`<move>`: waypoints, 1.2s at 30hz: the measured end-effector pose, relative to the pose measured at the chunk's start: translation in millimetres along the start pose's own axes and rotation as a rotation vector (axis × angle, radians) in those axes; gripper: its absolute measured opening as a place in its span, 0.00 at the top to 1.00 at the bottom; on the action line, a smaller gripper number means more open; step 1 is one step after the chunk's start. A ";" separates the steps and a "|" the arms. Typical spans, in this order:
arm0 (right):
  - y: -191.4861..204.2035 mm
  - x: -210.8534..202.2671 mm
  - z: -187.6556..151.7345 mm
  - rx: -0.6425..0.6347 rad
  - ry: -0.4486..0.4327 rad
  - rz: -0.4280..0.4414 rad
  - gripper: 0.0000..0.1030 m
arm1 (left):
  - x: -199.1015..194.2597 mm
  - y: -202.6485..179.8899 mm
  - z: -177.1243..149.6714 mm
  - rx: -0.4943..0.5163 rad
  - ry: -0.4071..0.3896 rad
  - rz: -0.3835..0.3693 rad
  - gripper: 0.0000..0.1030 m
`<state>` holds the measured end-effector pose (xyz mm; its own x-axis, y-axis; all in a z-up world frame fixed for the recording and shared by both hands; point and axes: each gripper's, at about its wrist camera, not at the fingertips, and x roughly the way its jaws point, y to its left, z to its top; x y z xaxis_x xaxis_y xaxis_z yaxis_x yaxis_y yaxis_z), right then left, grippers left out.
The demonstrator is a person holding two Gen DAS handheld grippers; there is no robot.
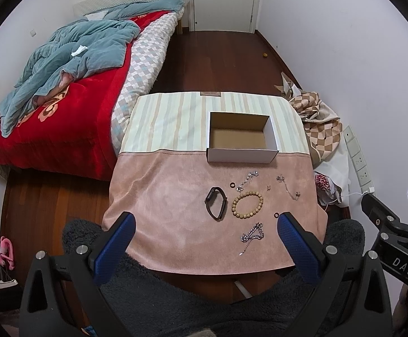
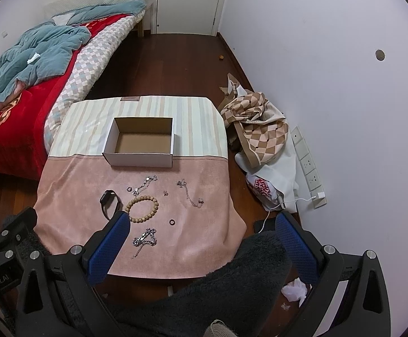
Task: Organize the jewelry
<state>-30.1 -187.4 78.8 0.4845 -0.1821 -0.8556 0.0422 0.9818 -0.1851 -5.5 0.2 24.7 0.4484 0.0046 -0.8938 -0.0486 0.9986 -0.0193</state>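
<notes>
Clearly nothing has gone into the box [image 1: 242, 137] yet: it sits open and bare at the far middle of the worktop [image 1: 176, 224], astride the line where the striped cloth meets the pink one. All the jewelry lies on the pink cloth just in front of it.

Largest is the black watch [image 1: 216, 203], a stiff band standing on edge, easy to pinch across the strap. Just beside it on the right, the wooden bead bracelet [image 1: 247, 201] is light and firm, best taken across one side of its ring. Nearer the person, a heavy silver chain [image 1: 253, 236] lies bunched; it is limp and would slip and dangle, so the thick knot is probably the spot to grip. Two thinner chains [image 1: 247, 181] and [image 1: 288, 186] near the box look delicate. Tiny dark rings [image 1: 276, 214] and [image 1: 232, 185] lie flat, likely the hardest picks.

Both the left tool [image 1: 205, 231] and the right tool [image 2: 201, 231] hang near the worktop's near edge, spread wide, holding nothing.
</notes>
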 end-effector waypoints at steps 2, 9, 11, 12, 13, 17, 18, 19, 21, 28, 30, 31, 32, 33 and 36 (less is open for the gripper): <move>0.2 -0.1 0.2 0.000 0.001 0.000 0.00 | 0.0 -0.1 0.5 0.002 0.000 0.000 0.00; 0.9 -1.1 1.3 0.002 -0.003 -0.002 0.00 | -1.0 0.7 3.0 0.000 -0.002 -0.001 0.00; 0.7 -1.3 1.7 0.000 -0.004 -0.001 0.00 | -1.5 0.6 3.3 -0.001 -0.002 0.000 0.00; 0.5 -1.5 1.8 0.002 -0.004 -0.001 0.00 | -1.0 0.5 2.1 0.000 -0.003 0.000 0.00; 0.6 -1.7 1.9 0.002 -0.005 -0.001 0.00 | -1.4 0.4 2.7 0.000 -0.004 0.000 0.00; 1.3 -1.6 2.1 0.002 -0.006 -0.001 0.00 | -1.6 0.4 3.3 0.000 -0.004 -0.002 0.00; 1.2 -1.8 2.8 0.002 -0.008 -0.002 0.00 | -1.1 0.3 3.2 0.002 -0.003 -0.002 0.00; 1.4 -1.4 2.5 0.004 -0.007 -0.001 0.00 | -0.5 -0.1 4.2 0.005 -0.001 -0.004 0.00; 0.8 0.2 4.4 0.008 -0.009 0.000 0.00 | 4.1 -1.0 8.7 0.010 -0.010 -0.001 0.00; -4.2 52.9 19.8 0.054 0.016 0.032 0.00 | 63.6 15.8 32.8 -0.020 -0.069 0.098 0.00; -3.0 90.8 22.0 0.070 0.067 0.050 0.00 | 92.8 21.1 34.5 -0.019 -0.036 0.138 0.00; -1.2 108.9 21.4 0.071 0.092 0.064 0.00 | 108.5 24.2 34.2 -0.019 -0.017 0.148 0.00; 1.7 130.1 20.4 0.071 0.120 0.073 0.00 | 121.9 27.5 31.0 -0.018 0.005 0.158 0.00; 5.4 152.4 18.7 0.073 0.154 0.075 0.00 | 142.4 31.2 28.4 -0.018 0.046 0.172 0.00; 20.0 210.8 9.0 0.078 0.235 0.118 0.04 | 185.6 35.8 22.0 -0.007 0.115 0.200 0.00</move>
<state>80.8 -205.7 -100.9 0.2744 -0.0651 -0.9594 0.0694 0.9964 -0.0478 95.7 38.0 -132.0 0.3250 0.1961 -0.9252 -0.1327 0.9780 0.1607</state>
